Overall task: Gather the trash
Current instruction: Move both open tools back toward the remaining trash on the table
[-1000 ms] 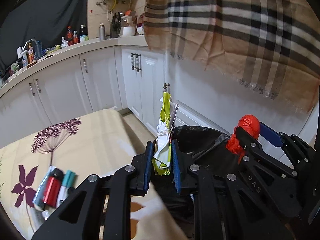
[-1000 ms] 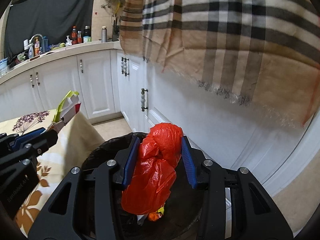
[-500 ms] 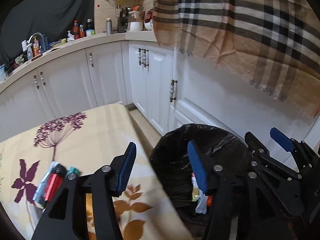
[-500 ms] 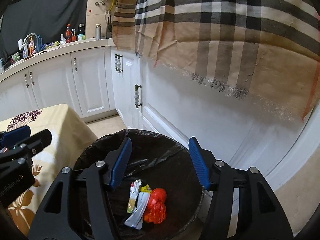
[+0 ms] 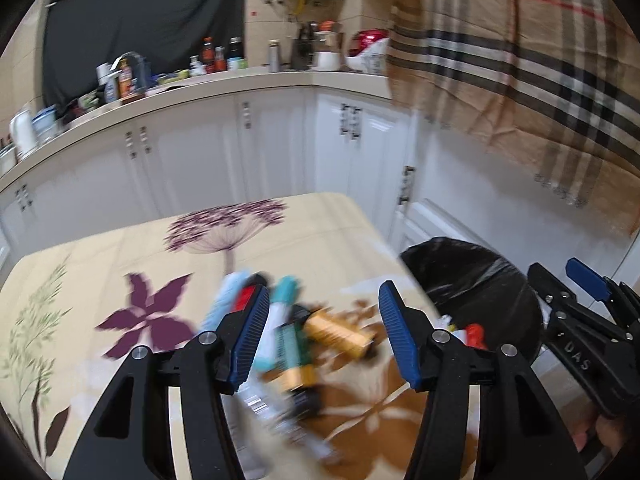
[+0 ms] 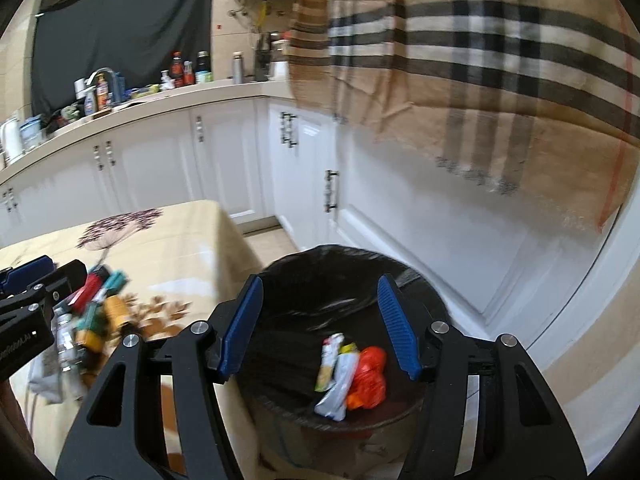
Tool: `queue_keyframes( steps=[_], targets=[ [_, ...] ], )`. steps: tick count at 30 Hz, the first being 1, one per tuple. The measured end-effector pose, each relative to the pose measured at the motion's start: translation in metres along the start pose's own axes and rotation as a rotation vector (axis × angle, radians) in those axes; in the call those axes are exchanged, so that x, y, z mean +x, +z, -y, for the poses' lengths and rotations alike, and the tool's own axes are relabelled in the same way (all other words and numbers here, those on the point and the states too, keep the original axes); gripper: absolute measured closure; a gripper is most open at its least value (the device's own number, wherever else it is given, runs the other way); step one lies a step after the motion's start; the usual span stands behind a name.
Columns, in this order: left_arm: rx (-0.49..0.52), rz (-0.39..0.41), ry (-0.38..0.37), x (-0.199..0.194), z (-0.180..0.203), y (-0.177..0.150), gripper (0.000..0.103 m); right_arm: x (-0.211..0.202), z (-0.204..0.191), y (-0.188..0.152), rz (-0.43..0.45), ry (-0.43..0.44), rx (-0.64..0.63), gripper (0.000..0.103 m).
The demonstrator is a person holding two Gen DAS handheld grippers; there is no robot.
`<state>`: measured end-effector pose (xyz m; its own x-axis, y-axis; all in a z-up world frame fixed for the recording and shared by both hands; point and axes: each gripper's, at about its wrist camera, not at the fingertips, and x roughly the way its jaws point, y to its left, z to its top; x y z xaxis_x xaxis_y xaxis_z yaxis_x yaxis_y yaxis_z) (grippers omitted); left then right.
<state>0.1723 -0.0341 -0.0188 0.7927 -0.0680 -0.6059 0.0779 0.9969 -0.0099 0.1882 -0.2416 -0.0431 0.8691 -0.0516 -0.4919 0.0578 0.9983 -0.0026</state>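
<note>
Left claw (image 5: 322,338) wide open, empty, above blurred trash pile (image 5: 296,344) on worktop (image 5: 100,264). Right claw (image 6: 320,322) wide open, empty, over bin (image 6: 340,264). Pile likely light, crinkly, slippery; orange tube (image 5: 338,330) looks stiffest: pinch mid-body.

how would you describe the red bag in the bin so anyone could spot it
Look beside the floral table for the black-lined trash bin. At its bottom, rightmost of the trash, lies the crumpled red plastic bag, the only red item, next to a pale wrapper.
</note>
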Motion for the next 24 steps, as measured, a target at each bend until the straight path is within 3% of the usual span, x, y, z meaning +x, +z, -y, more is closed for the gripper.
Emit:
queue_keyframes(
  steps=[10,24],
  targets=[
    [-0.08,-0.019,0.112,-0.03,-0.068,-0.03,0.047,-0.021,-0.063,-0.012,-0.027,0.119,-0.068,0.045],
    [-0.17,-0.057,0.217,-0.045,-0.134,-0.062,0.047,-0.028,-0.123,-0.027,-0.075,0.208,-0.169,0.045]
  ],
)
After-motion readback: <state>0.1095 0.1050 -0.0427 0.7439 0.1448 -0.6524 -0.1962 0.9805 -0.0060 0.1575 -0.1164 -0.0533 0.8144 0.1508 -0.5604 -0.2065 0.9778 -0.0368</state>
